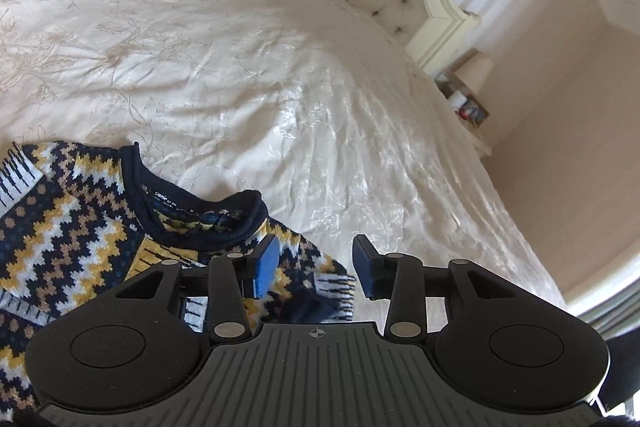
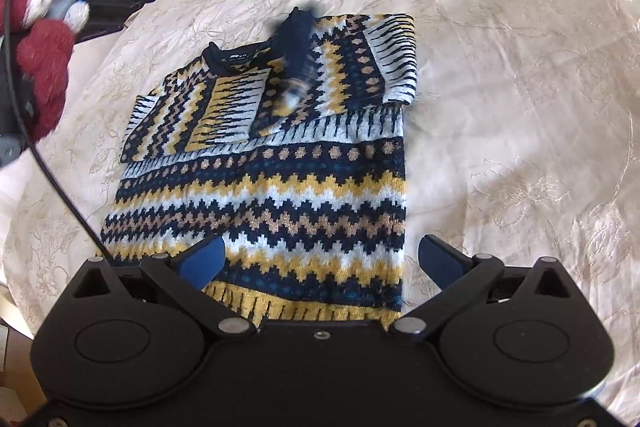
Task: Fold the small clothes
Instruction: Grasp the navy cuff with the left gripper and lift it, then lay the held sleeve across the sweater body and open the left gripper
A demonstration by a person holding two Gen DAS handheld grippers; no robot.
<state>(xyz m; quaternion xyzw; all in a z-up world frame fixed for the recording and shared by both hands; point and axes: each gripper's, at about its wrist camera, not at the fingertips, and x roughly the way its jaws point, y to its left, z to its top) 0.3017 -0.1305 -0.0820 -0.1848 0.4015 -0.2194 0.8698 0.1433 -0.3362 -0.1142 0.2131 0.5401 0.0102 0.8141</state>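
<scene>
Currently: sweater (image 2: 260,163) on bed (image 2: 520,67), both sleeves folded in, ahead of my right gripper (image 2: 320,263); bottom fold remains. Both grippers released, left gripper (image 1: 316,263) empty.

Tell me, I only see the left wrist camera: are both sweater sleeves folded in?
Observer: Yes, both sleeves lie across the chest of the sweater; one cuff is blurred.
Operator: Where is the right gripper?
Observer: The right gripper hangs open and empty over the hem.
Operator: Is the bottom folded up?
Observer: No, the lower half lies flat, full length, on the bedspread.
</scene>
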